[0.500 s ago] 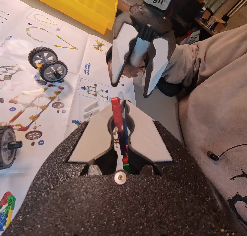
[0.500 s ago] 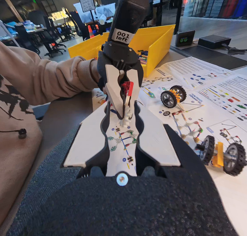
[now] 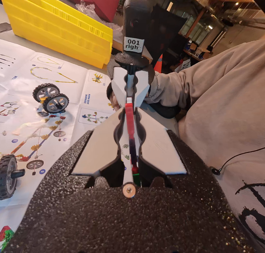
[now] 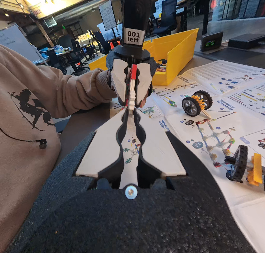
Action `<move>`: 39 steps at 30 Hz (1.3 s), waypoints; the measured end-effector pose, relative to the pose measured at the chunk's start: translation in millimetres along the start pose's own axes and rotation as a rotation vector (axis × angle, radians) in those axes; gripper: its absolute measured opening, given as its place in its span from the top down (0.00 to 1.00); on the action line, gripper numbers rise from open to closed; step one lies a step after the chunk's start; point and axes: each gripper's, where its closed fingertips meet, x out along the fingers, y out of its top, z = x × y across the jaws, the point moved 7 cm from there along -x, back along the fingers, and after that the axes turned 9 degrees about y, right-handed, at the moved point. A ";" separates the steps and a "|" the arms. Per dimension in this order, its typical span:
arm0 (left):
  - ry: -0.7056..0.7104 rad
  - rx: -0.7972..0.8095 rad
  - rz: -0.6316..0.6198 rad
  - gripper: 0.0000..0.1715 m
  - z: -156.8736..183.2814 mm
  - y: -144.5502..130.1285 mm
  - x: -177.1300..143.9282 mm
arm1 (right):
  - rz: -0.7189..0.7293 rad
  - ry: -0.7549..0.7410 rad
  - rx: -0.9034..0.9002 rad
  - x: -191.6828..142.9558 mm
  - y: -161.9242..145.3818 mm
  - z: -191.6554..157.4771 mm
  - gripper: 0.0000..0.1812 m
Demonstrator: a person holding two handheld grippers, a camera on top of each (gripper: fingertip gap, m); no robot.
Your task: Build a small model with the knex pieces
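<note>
Printed sheets cover the tabletop under both tongs, tip to tip: left tongs clamp a red-ended rod piece, right tongs pinch its white end.

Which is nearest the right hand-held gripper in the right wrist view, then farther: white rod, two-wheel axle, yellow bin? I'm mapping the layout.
1. White rod, at the right hand-held gripper tips.
2. Two-wheel axle, right, on the paper.
3. Yellow bin, behind, farthest.
</note>
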 end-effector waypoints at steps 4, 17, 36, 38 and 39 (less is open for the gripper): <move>0.020 -0.006 0.031 0.87 -6.9 3.7 -10.9 | 0.025 -0.023 0.048 -10.3 4.8 5.3 0.98; 0.090 -0.029 0.058 0.99 -7.7 10.6 -10.4 | 0.052 -0.031 0.071 -11.8 2.6 8.8 0.98; 0.674 0.296 0.095 0.99 6.2 26.3 10.1 | 0.129 -0.445 -0.022 -32.9 18.7 29.7 0.95; 0.747 0.339 0.102 0.99 7.9 26.9 11.9 | 0.139 -0.501 -0.042 -31.0 21.9 29.8 0.95; 0.785 0.363 0.097 0.98 8.8 26.9 12.7 | 0.143 -0.529 -0.047 -29.8 23.4 30.0 0.95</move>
